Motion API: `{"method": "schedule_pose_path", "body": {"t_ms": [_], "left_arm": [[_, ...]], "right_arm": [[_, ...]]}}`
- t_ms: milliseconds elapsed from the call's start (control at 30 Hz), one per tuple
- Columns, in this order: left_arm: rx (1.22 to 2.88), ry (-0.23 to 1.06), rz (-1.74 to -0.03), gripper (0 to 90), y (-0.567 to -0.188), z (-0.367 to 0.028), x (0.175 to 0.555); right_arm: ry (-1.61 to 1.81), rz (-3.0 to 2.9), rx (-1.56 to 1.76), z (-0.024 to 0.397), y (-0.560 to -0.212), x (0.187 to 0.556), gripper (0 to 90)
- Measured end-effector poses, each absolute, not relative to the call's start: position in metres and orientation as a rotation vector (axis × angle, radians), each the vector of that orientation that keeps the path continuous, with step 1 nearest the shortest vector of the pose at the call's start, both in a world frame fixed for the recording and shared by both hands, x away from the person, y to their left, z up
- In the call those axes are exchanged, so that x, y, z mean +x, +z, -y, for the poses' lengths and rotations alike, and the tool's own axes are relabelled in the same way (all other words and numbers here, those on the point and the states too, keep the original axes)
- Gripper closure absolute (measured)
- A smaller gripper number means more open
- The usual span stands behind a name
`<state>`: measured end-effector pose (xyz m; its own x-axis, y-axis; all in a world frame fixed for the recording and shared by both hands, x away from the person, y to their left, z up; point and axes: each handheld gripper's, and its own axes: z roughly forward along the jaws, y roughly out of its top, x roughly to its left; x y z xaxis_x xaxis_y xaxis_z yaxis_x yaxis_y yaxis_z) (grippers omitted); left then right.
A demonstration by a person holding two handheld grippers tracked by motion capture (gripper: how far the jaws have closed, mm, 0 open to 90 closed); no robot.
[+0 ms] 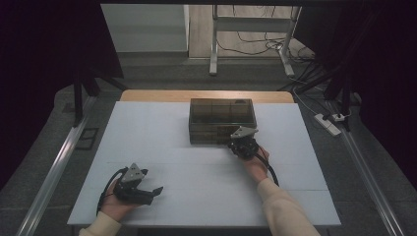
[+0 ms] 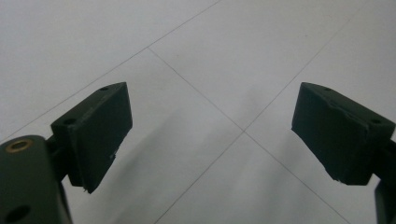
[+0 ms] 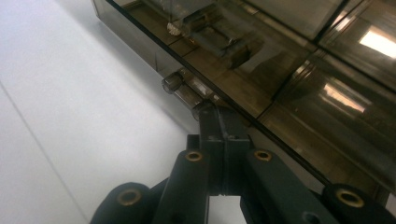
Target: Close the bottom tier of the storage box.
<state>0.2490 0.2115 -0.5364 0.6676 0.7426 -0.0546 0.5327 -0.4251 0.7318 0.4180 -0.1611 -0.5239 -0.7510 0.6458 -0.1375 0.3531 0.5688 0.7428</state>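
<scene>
A dark, see-through box with several compartments stands at the middle back of the white table. My right gripper is at the box's front right side. In the right gripper view its jaws are pressed together, and the right gripper is shut on the end of a clear bar handle on the box's front. My left gripper rests near the table's front left and points right. In the left gripper view the left gripper is open wide, with bare white table between its jaws.
A wooden strip runs along the table's far edge. Metal rails flank the table on both sides. On the floor beyond are a desk frame, loose cables and a power strip.
</scene>
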Motion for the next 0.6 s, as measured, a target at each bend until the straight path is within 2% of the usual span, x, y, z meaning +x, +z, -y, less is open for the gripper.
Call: {"method": "schedule_pose_path", "body": {"t_ms": [600], "left_arm": [[2.141,0.352,-0.971,12.0,-0.5369,-0.2107,0.2503]], "right_arm": [[0.997,-2.391,0.802,0.1586,-0.5266,0.4265,89.1]]}}
